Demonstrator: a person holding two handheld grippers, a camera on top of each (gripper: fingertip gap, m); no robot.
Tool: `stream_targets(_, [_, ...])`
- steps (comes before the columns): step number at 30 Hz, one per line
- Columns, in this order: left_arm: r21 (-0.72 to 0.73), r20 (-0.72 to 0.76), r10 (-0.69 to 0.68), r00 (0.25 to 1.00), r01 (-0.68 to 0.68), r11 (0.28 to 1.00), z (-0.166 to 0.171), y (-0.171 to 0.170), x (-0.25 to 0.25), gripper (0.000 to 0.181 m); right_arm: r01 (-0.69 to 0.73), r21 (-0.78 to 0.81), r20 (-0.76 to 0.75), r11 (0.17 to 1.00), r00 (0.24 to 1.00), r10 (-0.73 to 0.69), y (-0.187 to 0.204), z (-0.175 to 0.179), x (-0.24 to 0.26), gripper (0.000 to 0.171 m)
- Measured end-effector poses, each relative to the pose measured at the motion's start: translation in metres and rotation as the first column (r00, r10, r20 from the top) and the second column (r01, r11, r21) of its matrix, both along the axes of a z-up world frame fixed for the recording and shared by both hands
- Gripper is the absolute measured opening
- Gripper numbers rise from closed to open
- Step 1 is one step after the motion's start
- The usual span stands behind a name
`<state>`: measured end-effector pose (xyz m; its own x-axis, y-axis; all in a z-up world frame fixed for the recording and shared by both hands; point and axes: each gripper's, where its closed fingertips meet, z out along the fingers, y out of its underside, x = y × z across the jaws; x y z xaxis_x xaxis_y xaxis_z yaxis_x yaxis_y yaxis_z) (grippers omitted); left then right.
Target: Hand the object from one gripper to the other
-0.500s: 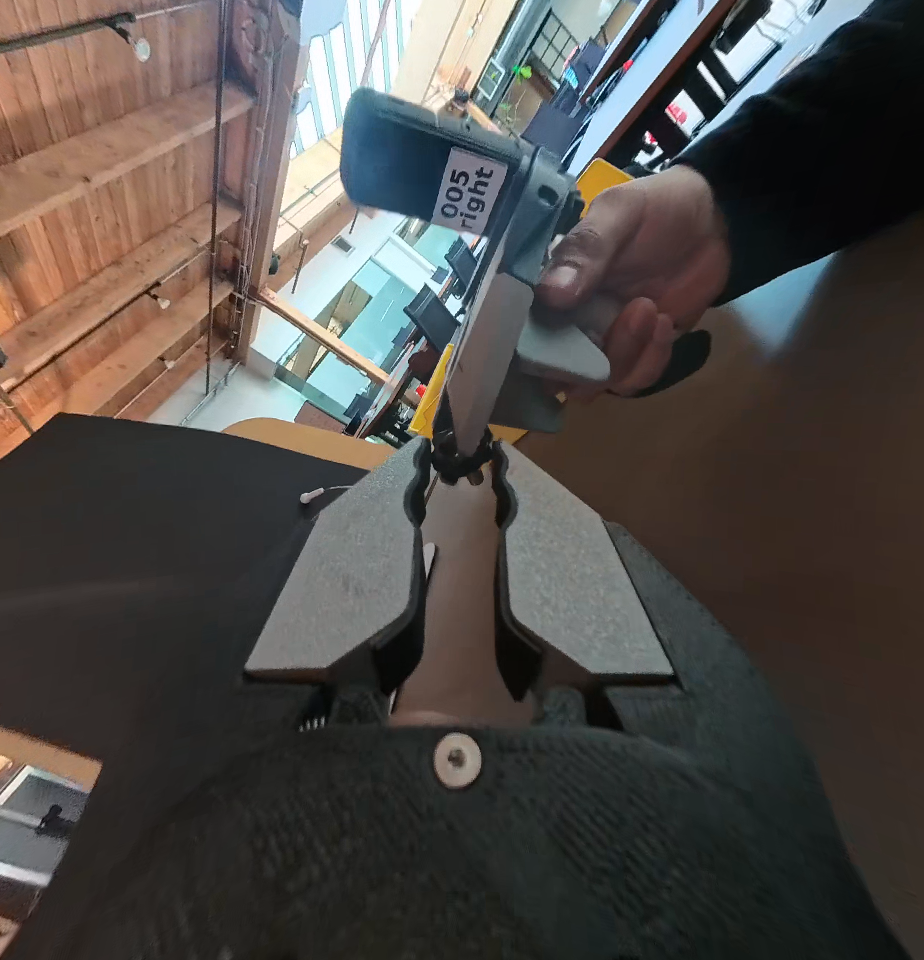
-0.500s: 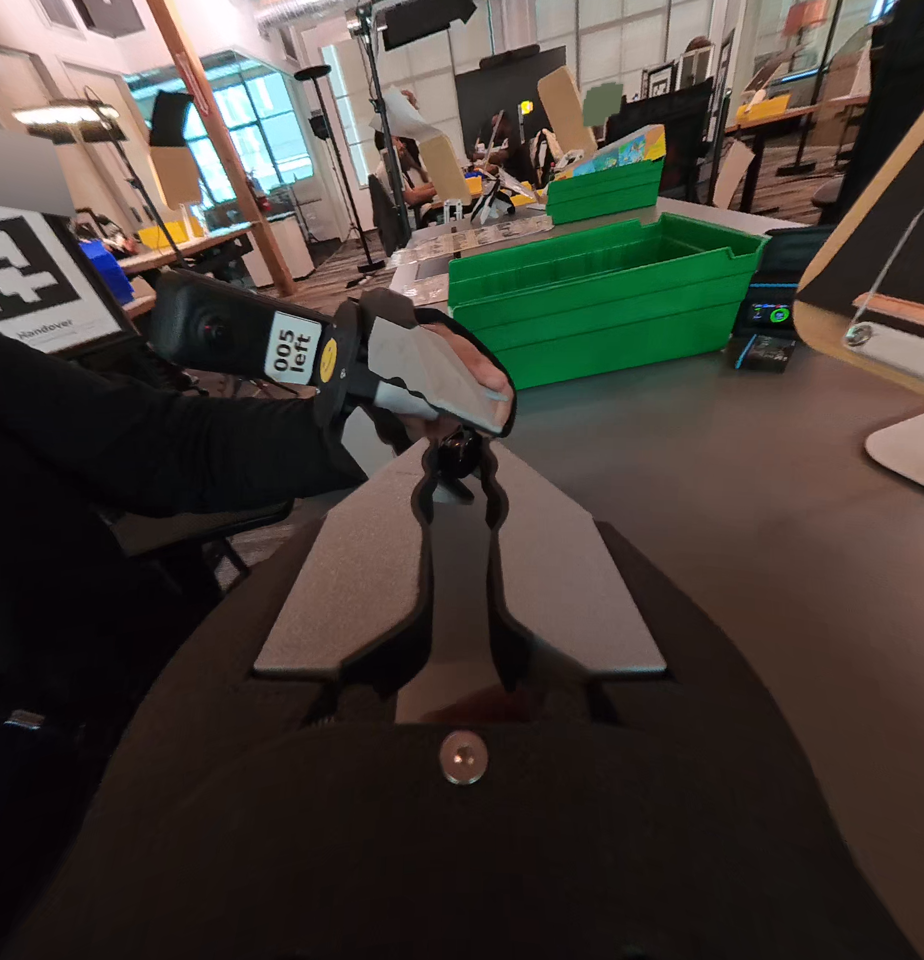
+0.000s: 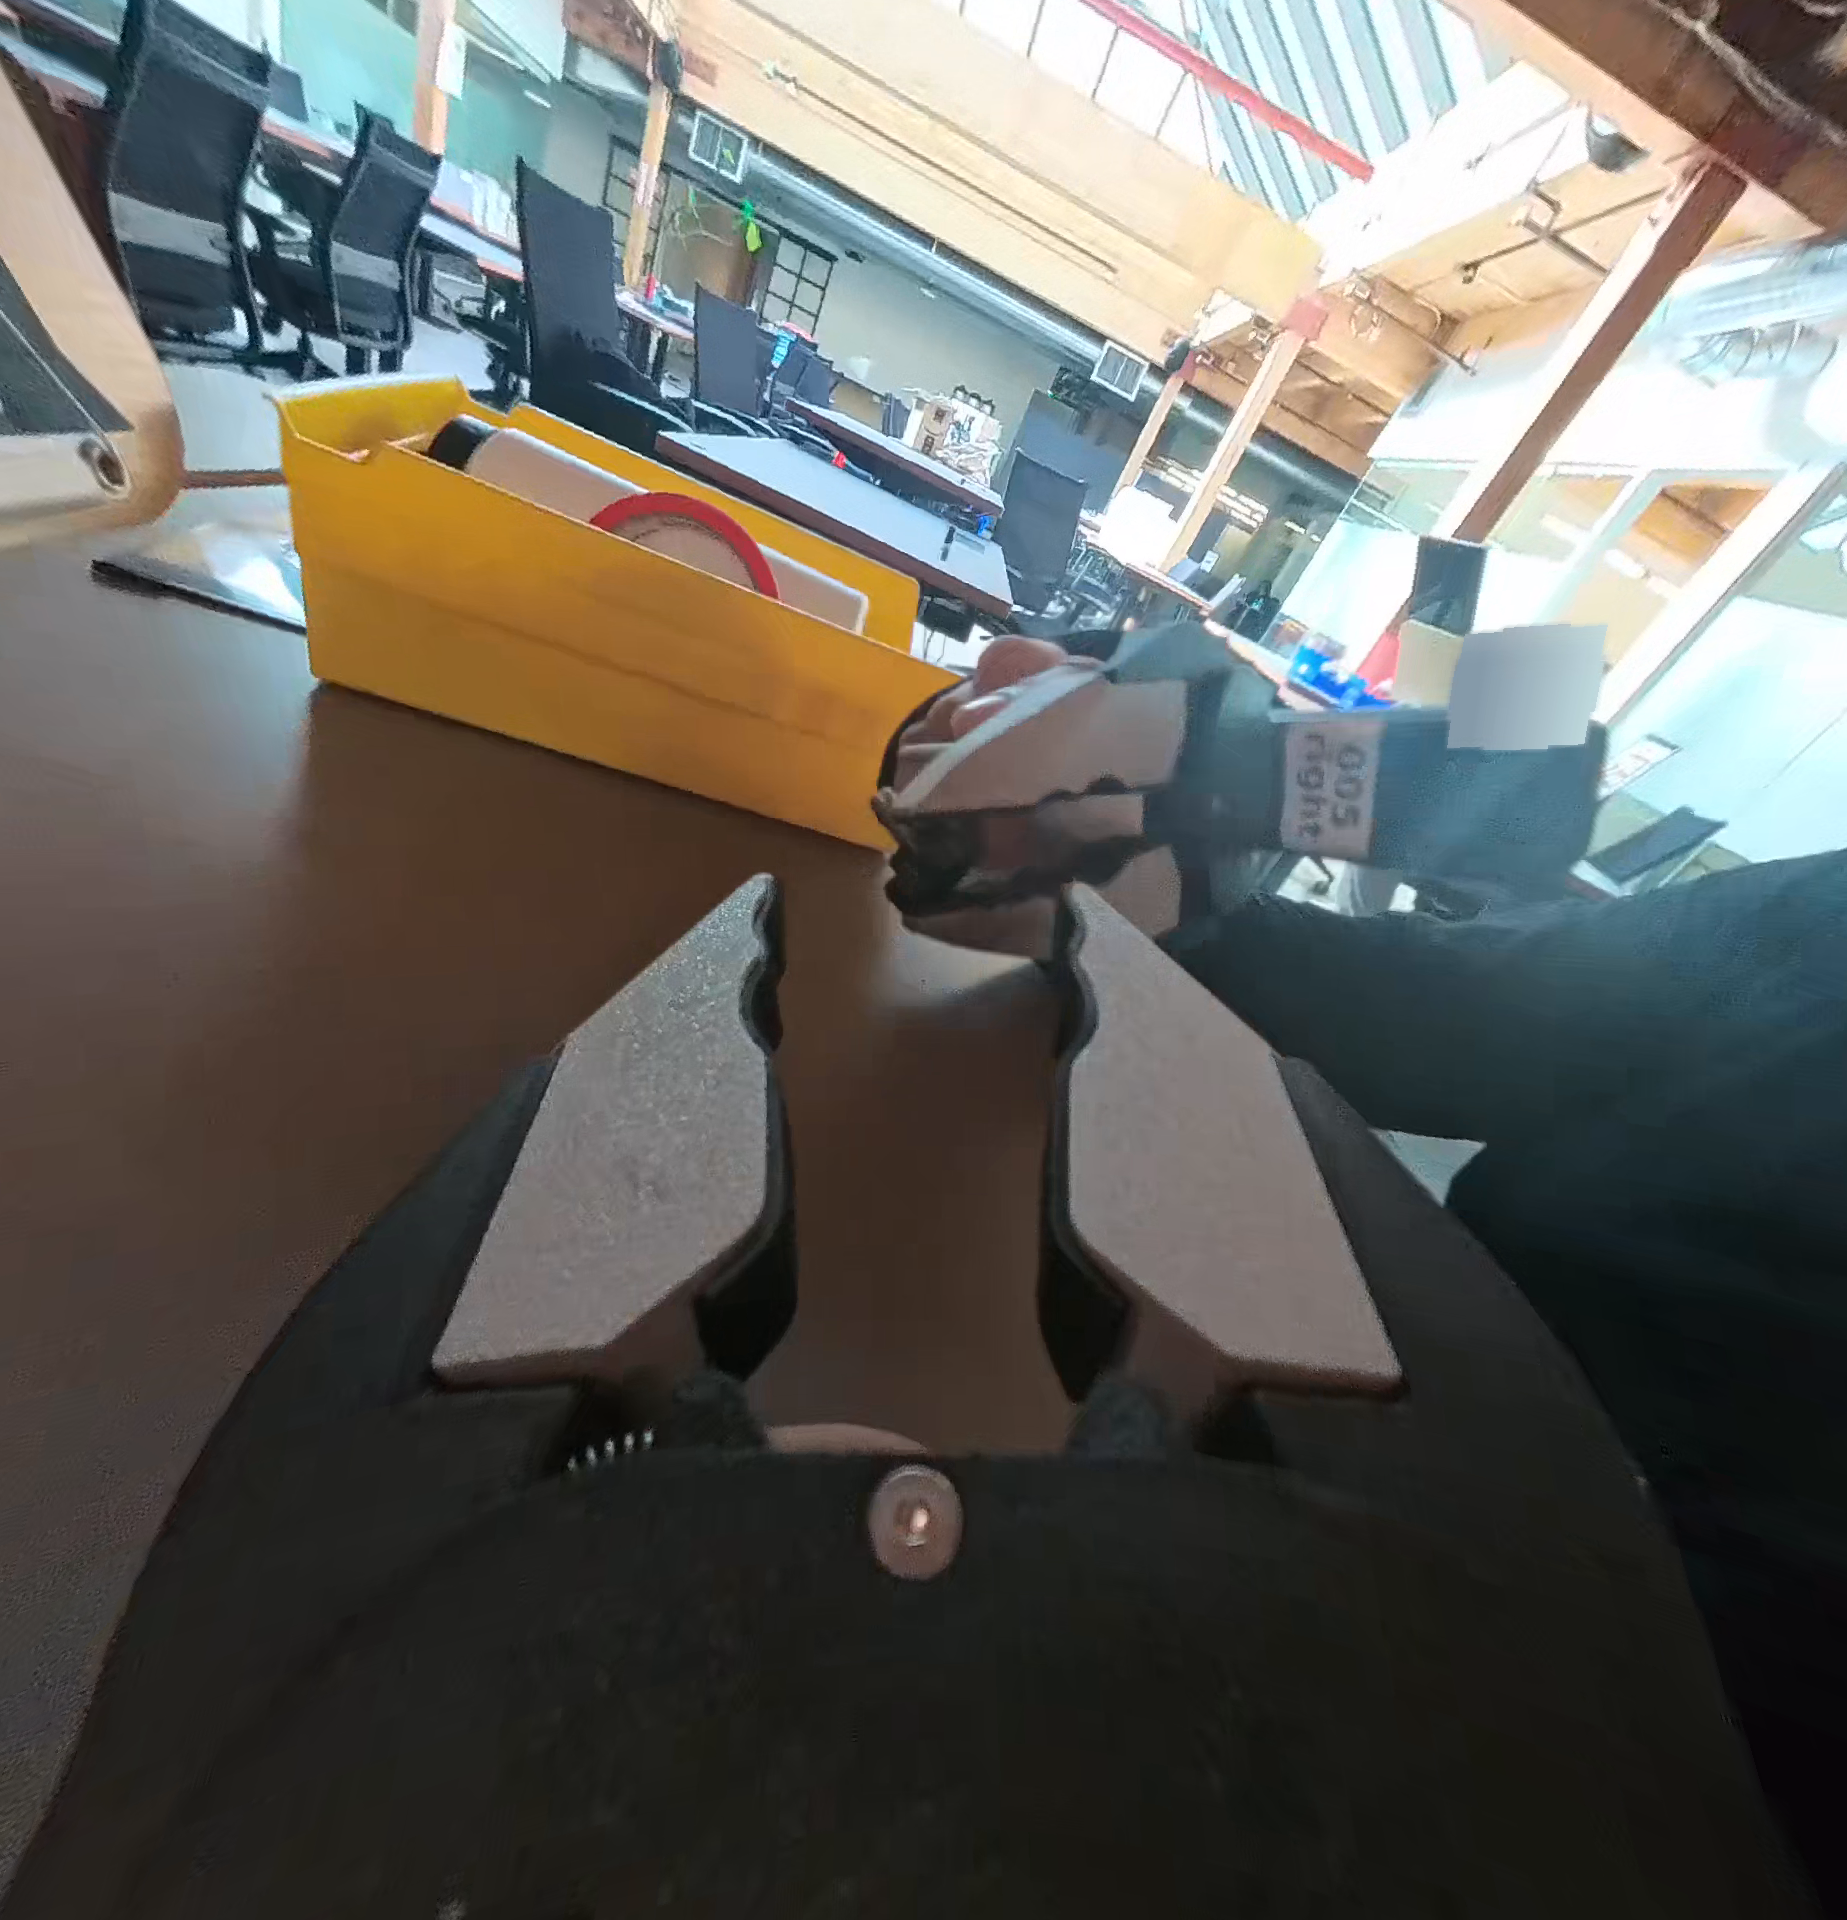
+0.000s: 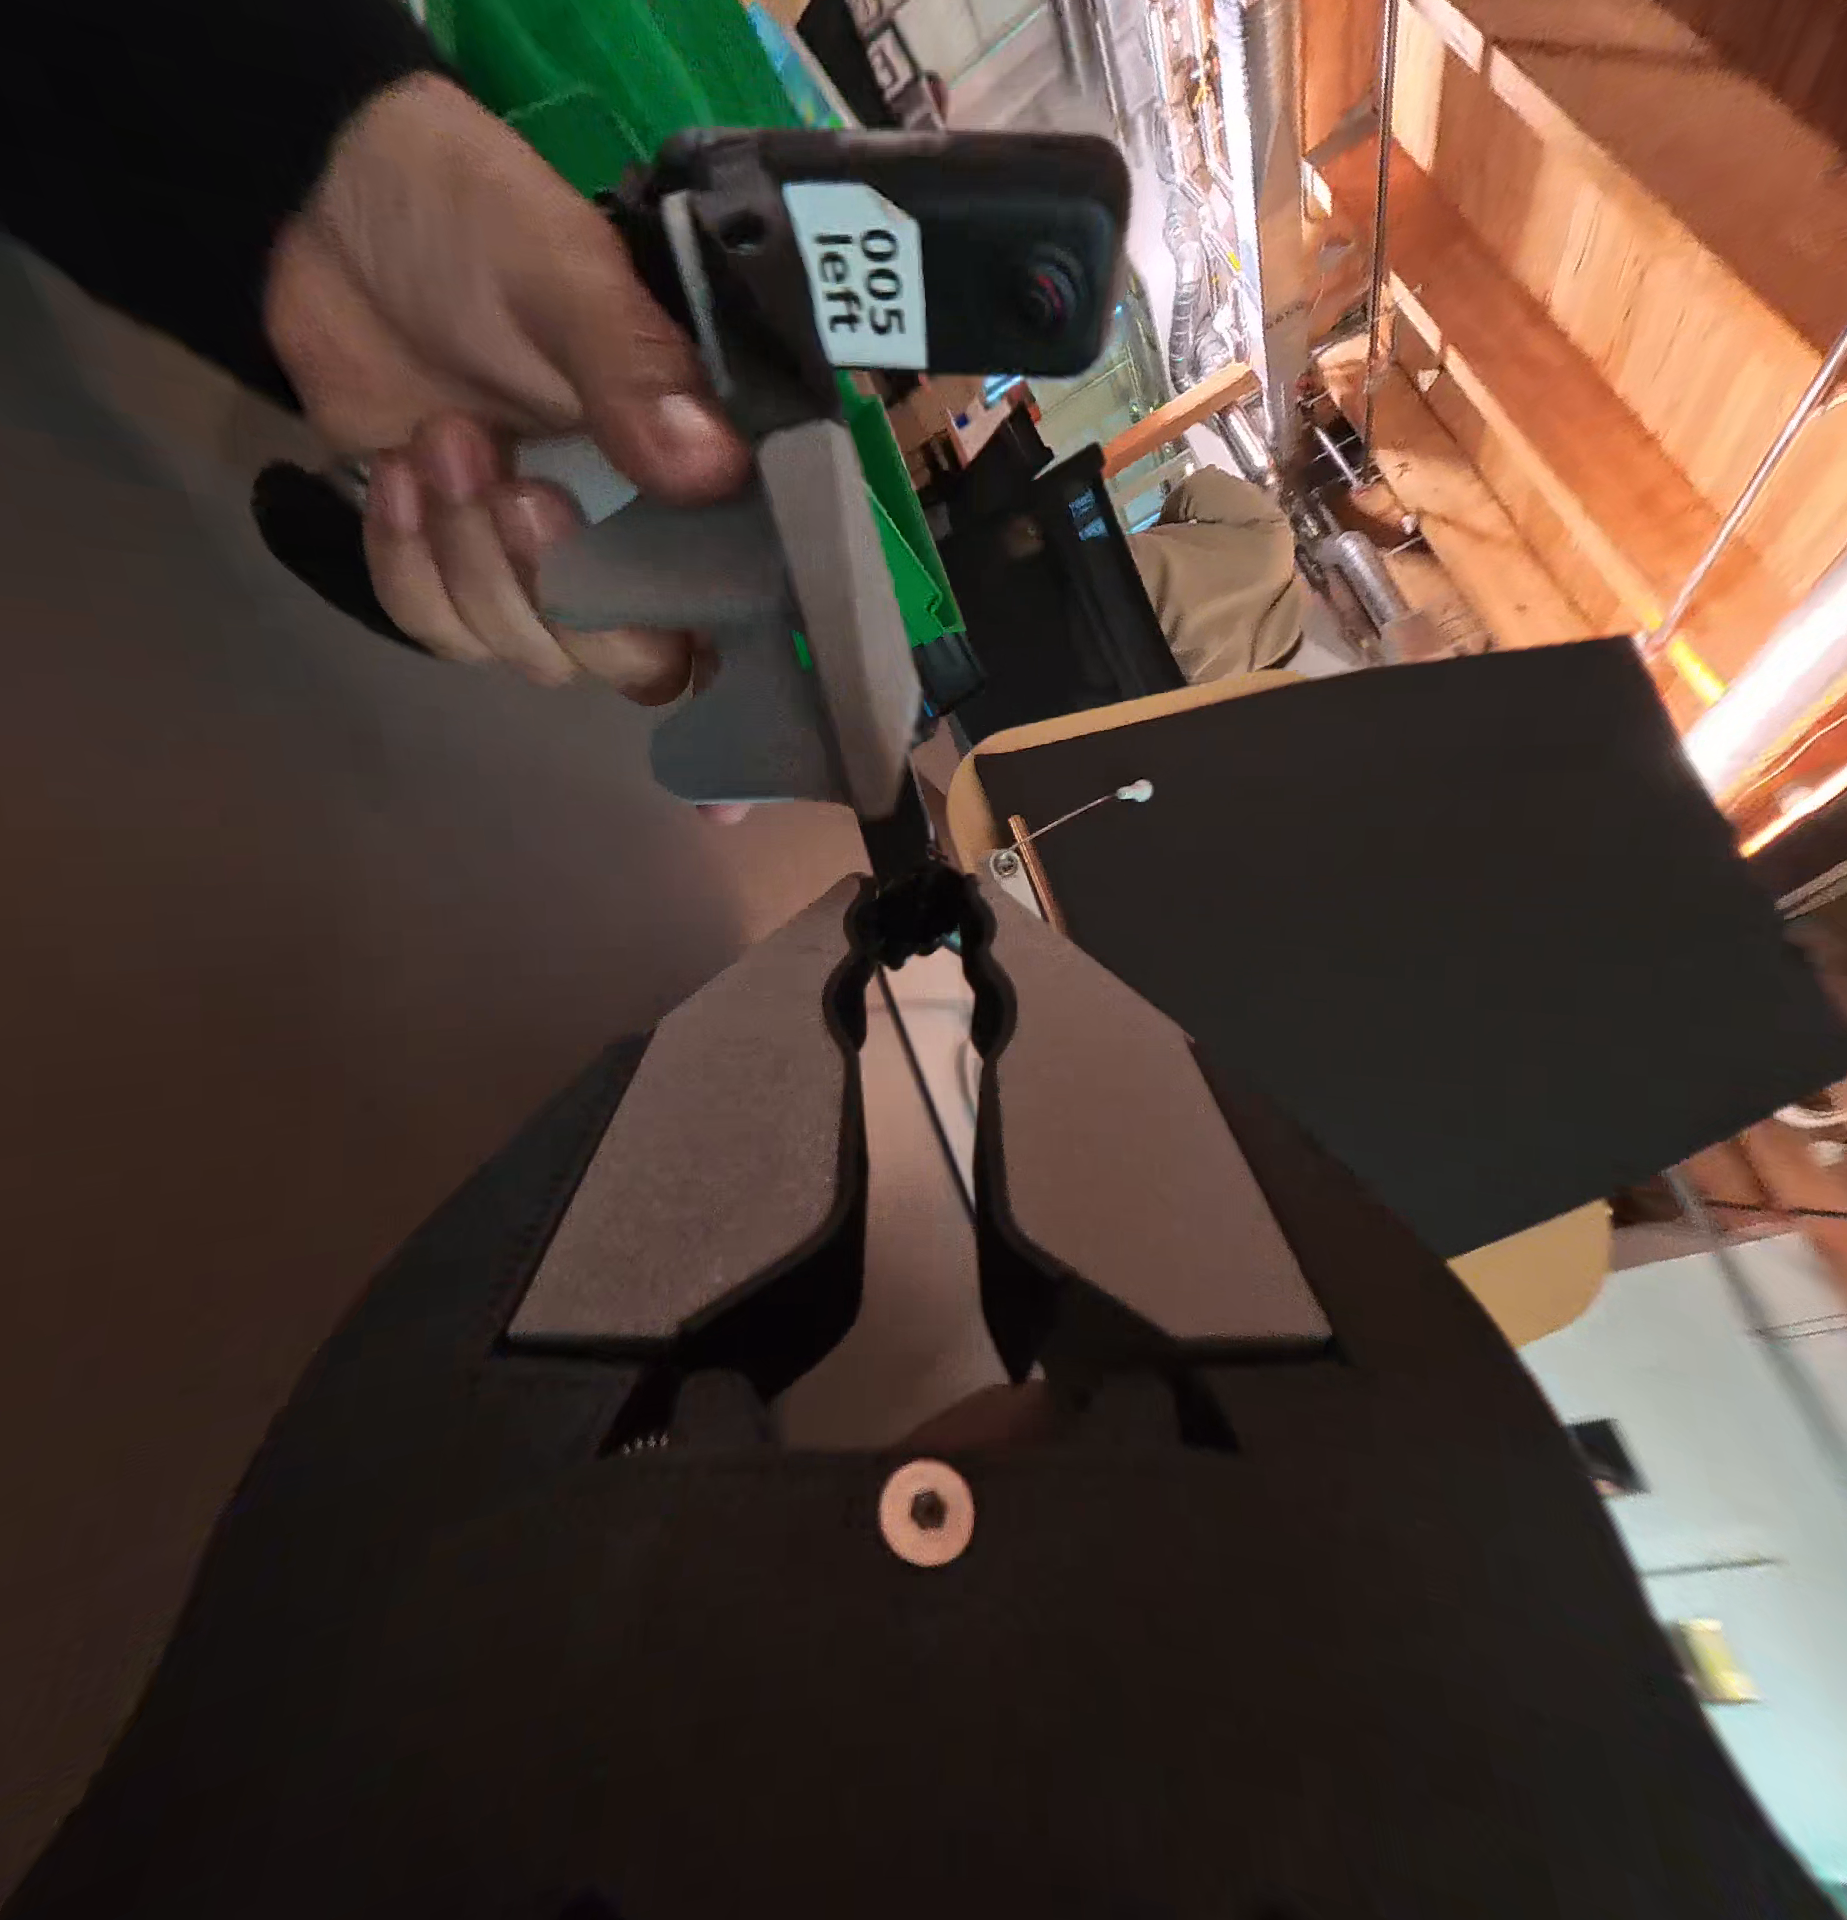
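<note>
A small black object (image 4: pixel 914 925) sits pinched between the tips of my right gripper (image 4: pixel 914 906), which is shut on it. In the left wrist view my left gripper (image 3: pixel 917 904) is open and empty, its fingers spread wide. The right gripper (image 3: pixel 903 842) comes in from the right just beyond those tips, with the black object (image 3: pixel 940 862) at its end. In the right wrist view the left gripper (image 4: pixel 903 836) shows edge-on above the object, held by a hand (image 4: pixel 462 343). Whether it still touches the object is unclear.
A yellow bin (image 3: pixel 586 644) holding a white tube and a red-rimmed round item stands on the brown table (image 3: pixel 275 935) behind the grippers. A green bin (image 4: pixel 607 83) lies behind the hand. A black board on a wood-edged stand (image 4: pixel 1366 935) is close on the right. Less than 4 cm separates the two grippers' tips.
My left gripper has opened and let go of the small black object. My right gripper stays shut on it. Both grippers have swung round, so both views point elsewhere.
</note>
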<state>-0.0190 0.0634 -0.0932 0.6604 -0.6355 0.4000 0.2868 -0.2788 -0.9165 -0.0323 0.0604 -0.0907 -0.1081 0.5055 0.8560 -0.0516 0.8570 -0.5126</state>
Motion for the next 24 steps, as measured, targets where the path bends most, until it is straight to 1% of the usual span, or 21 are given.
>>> stream_targets(2, [-0.005,0.007,0.001,1.0,-0.001,1.0,-0.001,0.002,0.003,0.047,0.014,0.067,0.001,0.998,1.0,-0.015,-0.006,-0.005,-0.003,0.012])
stream_targets(3, [-0.005,0.003,0.001,1.0,-0.001,1.0,-0.002,0.003,0.006,0.039,0.021,0.087,0.006,0.996,1.0,-0.021,-0.009,-0.007,-0.005,0.012])
stream_targets(4, [-0.008,-0.015,-0.004,1.0,0.004,1.0,-0.004,0.004,0.009,0.026,0.036,0.103,0.005,0.994,0.999,-0.037,-0.009,-0.009,-0.007,0.012])
stream_targets(5, [-0.019,-0.052,0.023,0.998,-0.024,1.0,-0.009,0.007,0.009,0.02,0.055,0.118,0.002,0.991,0.998,-0.056,-0.008,-0.01,-0.008,0.012])
stream_targets(8, [-0.037,-0.138,0.046,0.989,-0.052,0.998,-0.02,0.01,0.006,0.02,0.073,0.142,0.025,0.987,0.997,-0.077,-0.004,-0.017,-0.011,0.012])
stream_targets(10, [-0.052,-0.174,0.069,0.982,-0.079,0.996,-0.025,0.012,0.001,0.019,0.095,0.159,0.025,0.983,0.995,-0.1,0.0,-0.02,-0.012,0.018])
stream_targets(11, [-0.023,-0.208,0.085,0.974,-0.092,0.996,-0.024,0.012,-0.001,0.019,0.105,0.158,0.011,0.982,0.994,-0.108,0.002,-0.018,-0.012,0.022])
stream_targets(13, [0.046,-0.271,0.171,0.947,-0.164,0.985,-0.018,0.014,-0.013,0.019,0.101,0.099,-0.003,0.99,0.995,-0.101,0.006,-0.014,-0.01,0.021])
stream_targets(15, [0.175,-0.379,0.309,0.872,-0.261,0.949,-0.01,0.017,-0.03,0.018,0.054,-0.086,0.04,0.995,0.998,-0.051,0.008,-0.01,-0.007,0.021])
stream_targets(16, [0.249,-0.427,0.358,0.831,-0.272,0.929,-0.004,0.016,-0.033,0.018,0.025,-0.212,0.088,0.977,0.996,-0.006,0.009,-0.01,-0.006,0.022])
stream_targets(17, [0.311,-0.464,0.4,0.79,-0.278,0.909,0.0,0.014,-0.034,0.018,0.001,-0.341,0.133,0.94,0.99,0.047,0.009,-0.01,-0.005,0.026])
stream_targets(18, [0.367,-0.506,0.445,0.739,-0.282,0.886,0.003,0.014,-0.036,0.019,-0.017,-0.467,0.171,0.884,0.979,0.109,0.009,-0.01,-0.004,0.031])
stream_targets(20, [0.477,-0.585,0.508,0.633,-0.238,0.846,0.006,0.011,-0.031,0.018,-0.042,-0.668,0.215,0.743,0.945,0.247,0.005,-0.008,0.0,0.035])
stream_targets(22, [0.558,-0.635,0.534,0.558,-0.148,0.817,0.007,0.008,-0.017,0.019,-0.057,-0.789,0.208,0.611,0.912,0.354,0.001,-0.003,0.003,0.042])
stream_targets(24, [0.596,-0.668,0.546,0.505,-0.076,0.799,0.004,0.007,-0.003,0.019,-0.075,-0.87,0.174,0.488,0.879,0.444,-0.005,0.004,0.006,0.041])
